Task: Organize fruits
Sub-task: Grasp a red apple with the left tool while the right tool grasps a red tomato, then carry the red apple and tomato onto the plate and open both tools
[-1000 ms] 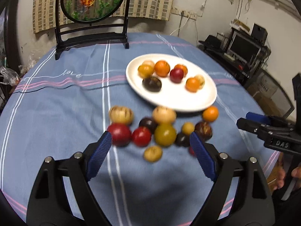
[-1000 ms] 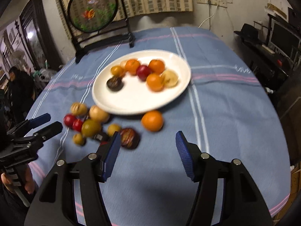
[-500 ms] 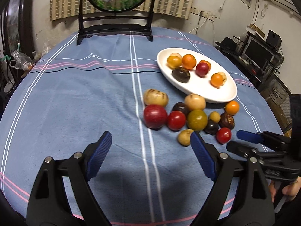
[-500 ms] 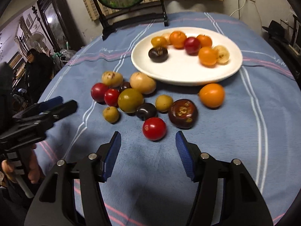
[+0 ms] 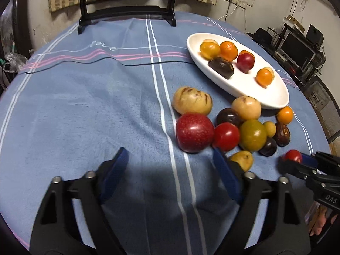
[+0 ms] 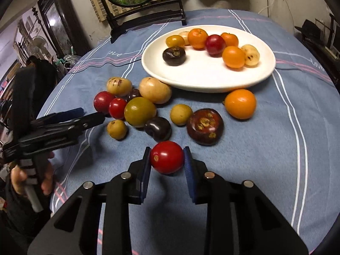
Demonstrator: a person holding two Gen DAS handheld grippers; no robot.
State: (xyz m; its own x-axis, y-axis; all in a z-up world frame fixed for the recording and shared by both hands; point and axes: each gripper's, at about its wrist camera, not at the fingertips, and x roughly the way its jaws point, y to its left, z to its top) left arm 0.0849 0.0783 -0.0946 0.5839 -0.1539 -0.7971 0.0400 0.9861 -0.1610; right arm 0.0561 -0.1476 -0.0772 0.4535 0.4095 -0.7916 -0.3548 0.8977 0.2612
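Looking through the left wrist camera first: the left hand-held gripper (image 5: 170,165) is hanging wide open over bare blue cloth with nothing between its pads, just short of the big red plum (image 5: 194,132). The loose fruit is bunching up between it and the white plate (image 5: 274,102), which is already carrying a handful of oranges and plums. Off to the right edge the small red tomato (image 5: 293,156) is peeking out at the tips of the other tool.

Switching to the right wrist camera: the right hand-held gripper (image 6: 167,159) is squeezing that tomato (image 6: 167,156) from both sides, blue pads touching its skin, and it's sitting right on or barely above the worktop (image 6: 265,148), can't tell which.

What's worrying me: the tomato is round, glossy and smooth, so it's probably slippery. It's being held near the pad tips, so a quick lift could be popping it out forward into the dark chestnut-looking thing (image 6: 205,126) or the dark plum (image 6: 158,128). Too much squeeze might be splitting the skin. On the way to the plate, the pile could be getting knocked around too.
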